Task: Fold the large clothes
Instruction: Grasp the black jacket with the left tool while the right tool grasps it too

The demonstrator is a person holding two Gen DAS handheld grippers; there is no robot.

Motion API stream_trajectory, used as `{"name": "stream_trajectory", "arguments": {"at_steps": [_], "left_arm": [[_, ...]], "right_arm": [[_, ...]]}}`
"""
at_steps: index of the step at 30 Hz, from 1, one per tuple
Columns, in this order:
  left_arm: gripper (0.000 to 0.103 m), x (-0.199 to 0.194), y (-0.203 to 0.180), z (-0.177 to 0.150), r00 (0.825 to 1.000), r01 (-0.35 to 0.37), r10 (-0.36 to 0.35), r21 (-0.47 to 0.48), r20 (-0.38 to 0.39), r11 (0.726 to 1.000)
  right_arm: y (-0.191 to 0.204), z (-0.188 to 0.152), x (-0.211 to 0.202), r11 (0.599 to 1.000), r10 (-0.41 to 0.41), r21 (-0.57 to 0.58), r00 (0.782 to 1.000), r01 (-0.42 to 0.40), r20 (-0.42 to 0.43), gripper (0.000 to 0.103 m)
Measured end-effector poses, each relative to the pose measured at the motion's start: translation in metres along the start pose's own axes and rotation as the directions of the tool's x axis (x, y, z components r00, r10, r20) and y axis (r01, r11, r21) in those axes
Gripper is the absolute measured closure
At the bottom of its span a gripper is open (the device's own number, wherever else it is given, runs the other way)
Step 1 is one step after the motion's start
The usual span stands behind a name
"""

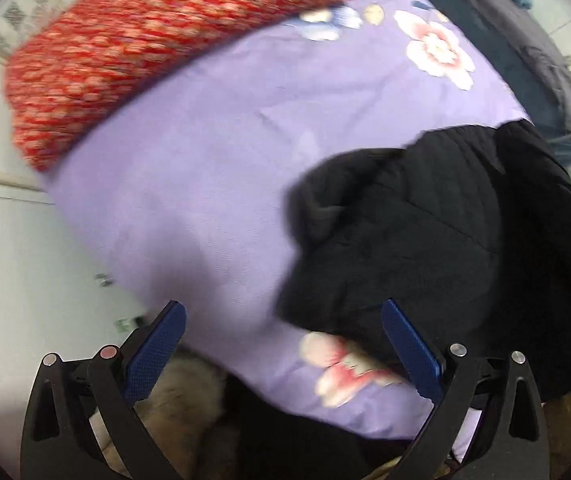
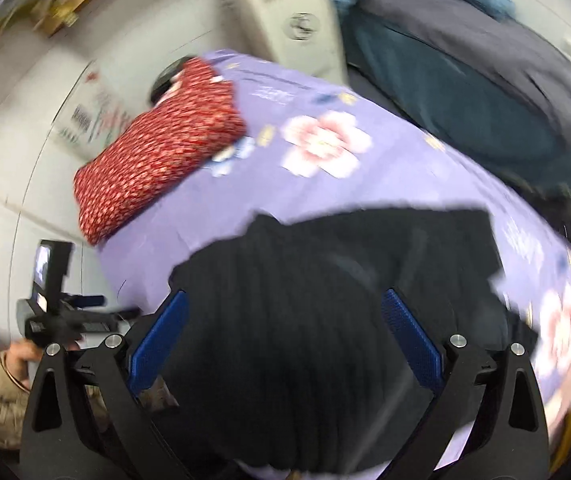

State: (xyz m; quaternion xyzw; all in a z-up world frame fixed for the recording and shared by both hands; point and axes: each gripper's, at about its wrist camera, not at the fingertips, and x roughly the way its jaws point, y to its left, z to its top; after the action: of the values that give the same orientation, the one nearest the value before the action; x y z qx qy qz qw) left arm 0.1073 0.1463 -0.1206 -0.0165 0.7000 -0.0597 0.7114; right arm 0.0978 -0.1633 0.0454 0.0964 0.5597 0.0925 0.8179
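Right gripper (image 2: 283, 336): hovering directly over the black jacket (image 2: 325, 300), jaws spread wide, gripping nothing.
Left gripper (image 1: 283, 350): hanging released over bare sheet, jacket (image 1: 445, 248) lying off to its right, one blue pad (image 1: 409, 344) overlapping the hem.
Black jacket: lying bunched on the purple floral bedsheet (image 1: 205, 184), long axis running roughly across the right wrist view; judging the right hand nearer.
Farther off: red patterned pillow (image 2: 157, 148) sitting well apart at the bed's far end; dark teal bedding (image 2: 465, 80) heaping beyond; neither blocking the reach.
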Motion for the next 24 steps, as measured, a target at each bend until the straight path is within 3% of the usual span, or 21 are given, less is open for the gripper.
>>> {"name": "stream_trajectory", "arguments": {"at_steps": [3,7,9,11,14,15,16,17,19,21,24], "left_arm": [[0.006,0.011,-0.012,0.013,0.996,0.058,-0.061,0.056,0.068,0.997],[0.006,0.02,-0.039,0.05,0.982,0.138,-0.156,0.166,0.104,0.976],[0.007,0.028,-0.054,0.067,0.982,0.146,-0.169,0.223,0.086,0.964],[0.013,0.042,-0.068,0.085,0.983,0.16,-0.178,0.267,0.046,0.95],[0.043,0.059,-0.093,0.094,0.965,0.248,-0.261,0.339,-0.009,0.907],[0.065,0.061,-0.1,0.092,0.962,0.267,-0.271,0.346,-0.038,0.899],[0.07,0.058,-0.111,0.086,0.968,0.245,-0.247,0.374,-0.043,0.894],[0.073,0.051,-0.12,0.078,0.975,0.204,-0.224,0.414,0.001,0.887],[0.092,0.038,-0.131,0.053,0.979,0.161,-0.2,0.467,0.035,0.869],[0.094,0.026,-0.138,0.027,0.976,0.168,-0.213,0.496,0.036,0.852],[0.095,-0.003,-0.15,-0.031,0.974,0.13,-0.215,0.597,0.074,0.791]], "right_arm": [[0.019,0.032,0.03,0.998,0.02,-0.053,0.999,-0.022,-0.033,0.007],[0.007,0.054,0.062,0.998,0.051,0.031,0.994,-0.048,-0.096,0.007],[-0.003,0.052,0.066,0.995,0.059,0.091,0.993,-0.049,-0.104,0.007],[-0.012,0.047,0.071,0.991,0.049,0.13,0.992,-0.034,-0.114,0.007],[-0.031,0.027,0.066,0.986,0.018,0.168,0.991,0.004,-0.131,0.007],[-0.037,0.021,0.064,0.983,0.003,0.18,0.991,0.021,-0.133,0.007],[-0.046,0.013,0.058,0.979,-0.014,0.2,0.991,0.04,-0.132,0.007],[-0.054,0.007,0.054,0.975,-0.023,0.216,0.991,0.051,-0.129,0.007],[-0.071,-0.003,0.041,0.964,-0.039,0.256,0.993,0.066,-0.112,0.007],[-0.085,-0.005,0.03,0.956,-0.045,0.284,0.995,0.07,-0.093,0.007],[-0.094,0.005,0.022,0.959,-0.023,0.279,0.997,0.042,-0.072,0.007]]}}
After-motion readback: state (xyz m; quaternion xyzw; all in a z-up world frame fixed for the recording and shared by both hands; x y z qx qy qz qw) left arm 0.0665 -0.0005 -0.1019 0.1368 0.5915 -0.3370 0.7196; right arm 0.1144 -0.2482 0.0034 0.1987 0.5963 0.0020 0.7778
